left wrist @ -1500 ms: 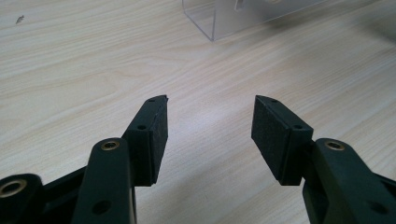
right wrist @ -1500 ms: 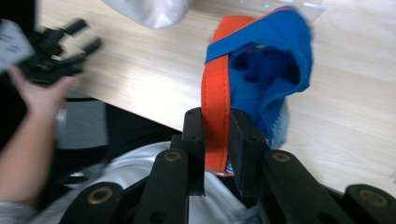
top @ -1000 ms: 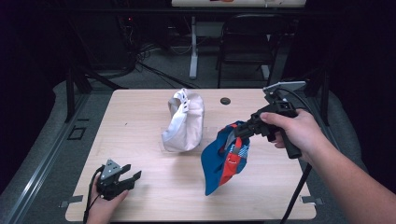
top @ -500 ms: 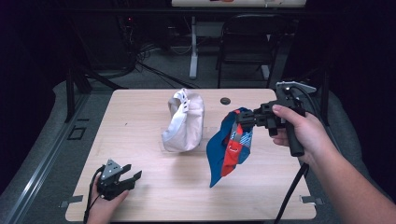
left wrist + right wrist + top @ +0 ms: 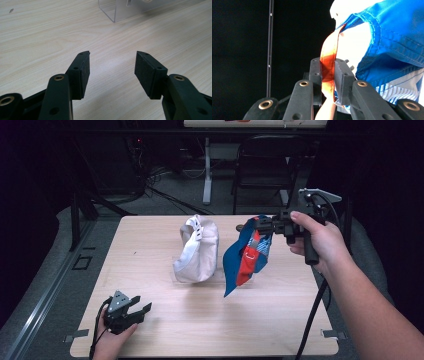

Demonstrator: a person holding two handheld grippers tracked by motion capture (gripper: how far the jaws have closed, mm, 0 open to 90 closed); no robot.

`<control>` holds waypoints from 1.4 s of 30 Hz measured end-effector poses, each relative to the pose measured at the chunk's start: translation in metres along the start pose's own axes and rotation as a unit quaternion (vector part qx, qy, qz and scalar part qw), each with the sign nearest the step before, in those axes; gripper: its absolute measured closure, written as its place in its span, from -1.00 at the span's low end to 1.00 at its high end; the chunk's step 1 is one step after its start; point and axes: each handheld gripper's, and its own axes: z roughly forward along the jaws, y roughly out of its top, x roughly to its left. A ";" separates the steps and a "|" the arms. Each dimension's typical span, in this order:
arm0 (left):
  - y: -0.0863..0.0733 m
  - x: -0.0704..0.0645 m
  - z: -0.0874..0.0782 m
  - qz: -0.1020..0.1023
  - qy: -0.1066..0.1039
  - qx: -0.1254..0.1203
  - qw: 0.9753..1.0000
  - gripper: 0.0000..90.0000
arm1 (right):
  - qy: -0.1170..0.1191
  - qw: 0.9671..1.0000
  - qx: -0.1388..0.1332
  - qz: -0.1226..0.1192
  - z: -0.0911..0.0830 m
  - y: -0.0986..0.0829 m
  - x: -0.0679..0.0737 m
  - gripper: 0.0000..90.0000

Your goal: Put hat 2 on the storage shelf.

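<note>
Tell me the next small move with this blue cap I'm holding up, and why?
Probably lower it toward bare table before releasing. The right gripper is clamped only on the orange strap, so the blue cap dangles clear of the wood beside the white cap. The left gripper sits open, far off.

R gripper (image 5: pixel 327 75) had both black jaws pinched on an orange strap (image 5: pixel 328 60), which ran up btwn them to a blue cap (image 5: pixel 392 37). White lining showed inside cap; blue-and-white striped patch lower right. Dark bg w/ thin vertical pole (image 5: pixel 270 47) at left.
</note>
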 end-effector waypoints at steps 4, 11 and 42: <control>0.000 0.001 0.000 -0.001 -0.001 -0.001 1.000 0.03 | -0.001 1.000 -0.009 -0.004 0.000 0.015 0.002 0.73; 0.000 0.001 0.000 0.002 -0.002 -0.001 1.000 0.03 | -0.013 1.000 -0.021 -0.009 -0.002 0.037 -0.002 0.73; 0.000 0.003 0.001 0.002 -0.003 0.002 1.000 0.03 | -0.042 0.999 -0.027 -0.001 0.018 0.069 -0.036 0.73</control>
